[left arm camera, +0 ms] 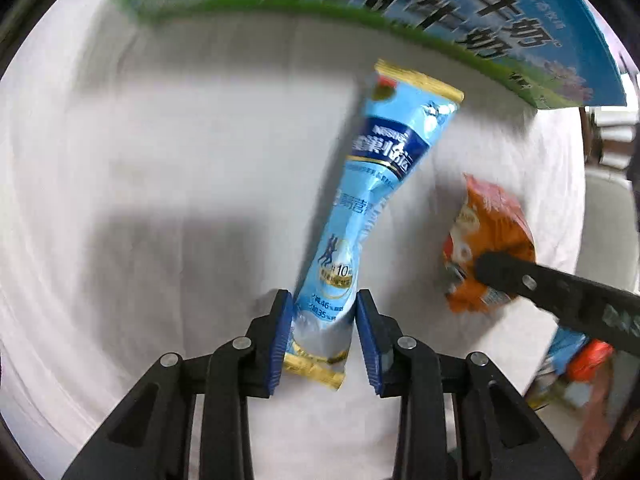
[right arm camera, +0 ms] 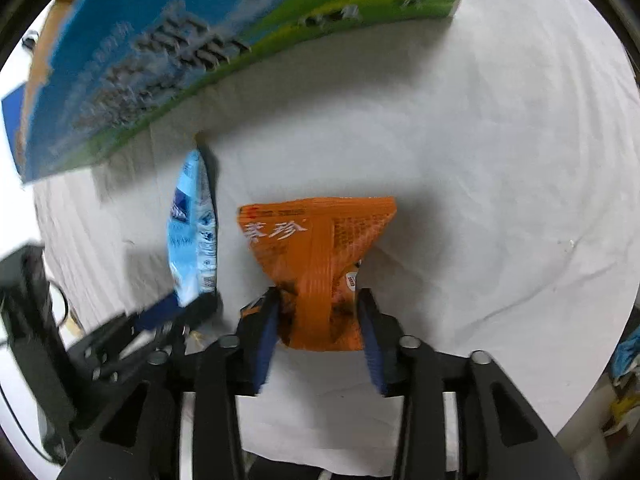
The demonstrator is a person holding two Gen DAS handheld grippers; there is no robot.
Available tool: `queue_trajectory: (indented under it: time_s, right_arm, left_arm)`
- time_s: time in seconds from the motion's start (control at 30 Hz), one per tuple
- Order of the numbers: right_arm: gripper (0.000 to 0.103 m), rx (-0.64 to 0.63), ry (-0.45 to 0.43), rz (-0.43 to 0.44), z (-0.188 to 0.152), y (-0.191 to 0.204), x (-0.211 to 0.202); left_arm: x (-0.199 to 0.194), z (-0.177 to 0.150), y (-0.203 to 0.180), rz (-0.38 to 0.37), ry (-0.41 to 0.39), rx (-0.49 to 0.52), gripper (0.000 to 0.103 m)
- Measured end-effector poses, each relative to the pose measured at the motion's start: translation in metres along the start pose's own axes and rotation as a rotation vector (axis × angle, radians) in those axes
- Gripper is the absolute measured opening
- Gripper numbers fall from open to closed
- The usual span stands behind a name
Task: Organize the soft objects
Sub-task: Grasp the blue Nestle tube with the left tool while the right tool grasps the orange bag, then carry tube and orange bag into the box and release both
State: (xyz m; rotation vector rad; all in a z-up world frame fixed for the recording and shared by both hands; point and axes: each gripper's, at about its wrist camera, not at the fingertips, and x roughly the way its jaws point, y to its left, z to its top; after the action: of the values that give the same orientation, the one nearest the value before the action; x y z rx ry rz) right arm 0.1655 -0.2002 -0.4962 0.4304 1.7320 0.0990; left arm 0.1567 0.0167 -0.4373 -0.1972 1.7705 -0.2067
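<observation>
My left gripper (left arm camera: 324,320) is shut on the lower end of a long light-blue Nestle sachet (left arm camera: 372,188) and holds it above the white cloth; the sachet also shows edge-on in the right wrist view (right arm camera: 194,232). My right gripper (right arm camera: 320,316) is shut on an orange snack packet (right arm camera: 320,248), pinched near its lower part. In the left wrist view the orange packet (left arm camera: 484,232) hangs from the right gripper's black finger at the right. A blue-and-green milk carton box (left arm camera: 460,20) stands beyond both, and it also shows in the right wrist view (right arm camera: 160,48).
A white cloth (left arm camera: 160,200) covers the table. More packets (left arm camera: 576,360) lie off its right edge in the left wrist view. Table edge and clutter (right arm camera: 624,360) show at the right in the right wrist view.
</observation>
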Motion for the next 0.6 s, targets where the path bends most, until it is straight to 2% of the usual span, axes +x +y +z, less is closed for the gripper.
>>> queue_trajectory:
  time_s: [0.1, 0.2, 0.3, 0.37, 0.47, 0.53, 0.57, 0.6]
  right_arm:
    - [0.044, -0.019, 0.022, -0.001, 0.0, -0.001, 0.009]
    - [0.038, -0.06, 0.002, -0.078, 0.001, 0.008, 0.005]
    - [0.032, -0.112, -0.015, -0.156, 0.0, 0.015, 0.001]
    - [0.032, -0.142, -0.025, -0.198, -0.004, 0.014, -0.005]
    - [0.032, -0.141, -0.027, -0.201, -0.004, 0.012, -0.003]
    - [0.033, -0.126, -0.014, -0.209, -0.003, 0.008, 0.001]
    - [0.034, -0.117, -0.011, -0.209, 0.003, 0.024, 0.013]
    - [0.035, -0.114, -0.008, -0.209, 0.002, 0.025, 0.016]
  left_arm:
    - [0.001, -0.012, 0.002, -0.032, 0.024, -0.02, 0.03]
    - [-0.018, -0.012, -0.007, -0.001, -0.028, 0.004, 0.032]
    - [-0.026, -0.009, -0.009, 0.042, -0.063, 0.021, 0.046]
    - [-0.024, 0.015, -0.012, 0.048, -0.06, 0.007, 0.049]
    - [-0.014, 0.05, -0.006, 0.081, -0.013, 0.016, 0.049]
    - [-0.017, 0.062, -0.014, 0.124, -0.043, 0.06, 0.05]
    - [-0.015, 0.068, -0.021, 0.145, -0.048, 0.086, 0.05]
    - [-0.013, 0.072, -0.027, 0.162, -0.052, 0.102, 0.045]
